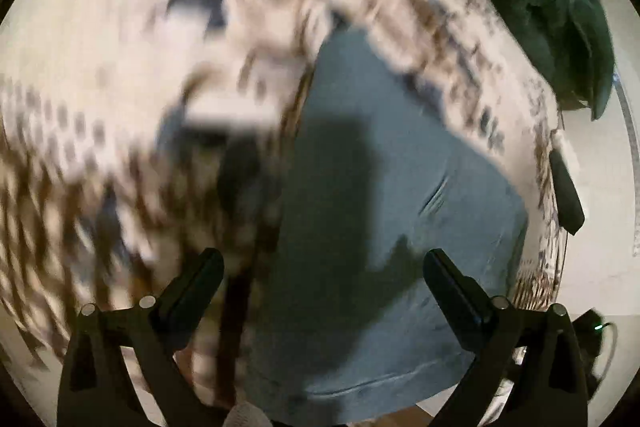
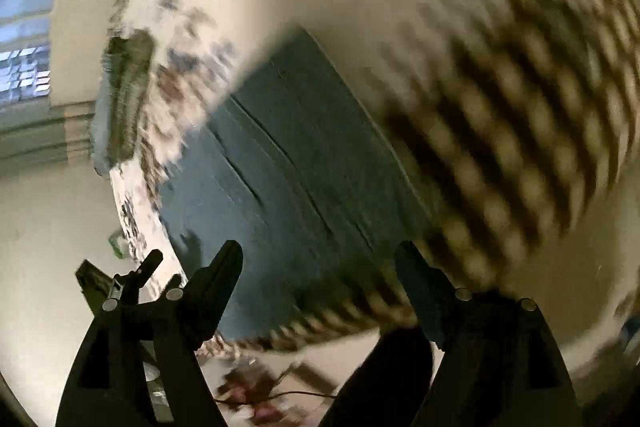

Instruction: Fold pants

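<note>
Blue pants (image 1: 384, 163); both tools empty, spread.

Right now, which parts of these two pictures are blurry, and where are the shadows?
Left wrist view: patterned bedspread smeared by motion, pants sharper, a dark shadow across them. Right wrist view: bedspread heavily streaked, pants fairly crisp; both fisheye-curved.

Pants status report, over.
Left gripper open, right gripper open, both empty. Blue pants flat on patterned cover. Views blurred.
</note>
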Action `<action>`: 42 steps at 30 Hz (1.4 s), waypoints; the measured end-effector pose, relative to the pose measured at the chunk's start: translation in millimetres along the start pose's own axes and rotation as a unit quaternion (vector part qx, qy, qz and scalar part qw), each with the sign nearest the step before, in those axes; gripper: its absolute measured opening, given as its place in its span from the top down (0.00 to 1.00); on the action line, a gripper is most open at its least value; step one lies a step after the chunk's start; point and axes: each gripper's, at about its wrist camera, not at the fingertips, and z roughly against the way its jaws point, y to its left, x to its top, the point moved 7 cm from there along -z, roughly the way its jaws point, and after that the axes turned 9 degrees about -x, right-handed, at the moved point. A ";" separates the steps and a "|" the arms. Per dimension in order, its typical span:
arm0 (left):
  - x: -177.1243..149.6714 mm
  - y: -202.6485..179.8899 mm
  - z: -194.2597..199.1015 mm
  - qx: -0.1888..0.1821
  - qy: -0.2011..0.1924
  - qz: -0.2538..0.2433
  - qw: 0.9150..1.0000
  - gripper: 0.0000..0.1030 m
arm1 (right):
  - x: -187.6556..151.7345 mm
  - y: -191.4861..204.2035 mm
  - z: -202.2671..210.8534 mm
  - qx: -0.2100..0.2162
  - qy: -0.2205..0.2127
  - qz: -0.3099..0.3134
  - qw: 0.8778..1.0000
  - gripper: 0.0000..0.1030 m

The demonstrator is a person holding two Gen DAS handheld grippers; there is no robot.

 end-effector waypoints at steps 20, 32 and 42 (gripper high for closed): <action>-13.8 6.8 -27.1 -0.033 0.035 -0.009 0.999 0.01 | -4.9 45.1 -98.8 0.102 0.016 0.012 0.995 0.15; -9.8 -30.6 17.7 -0.074 -0.003 -0.054 0.996 0.75 | -11.3 81.2 -59.8 0.109 -0.040 0.042 0.992 0.53; 23.5 -70.3 113.6 -0.086 -0.059 -0.073 0.992 0.77 | -5.0 167.0 16.9 0.120 -0.059 0.110 0.985 0.56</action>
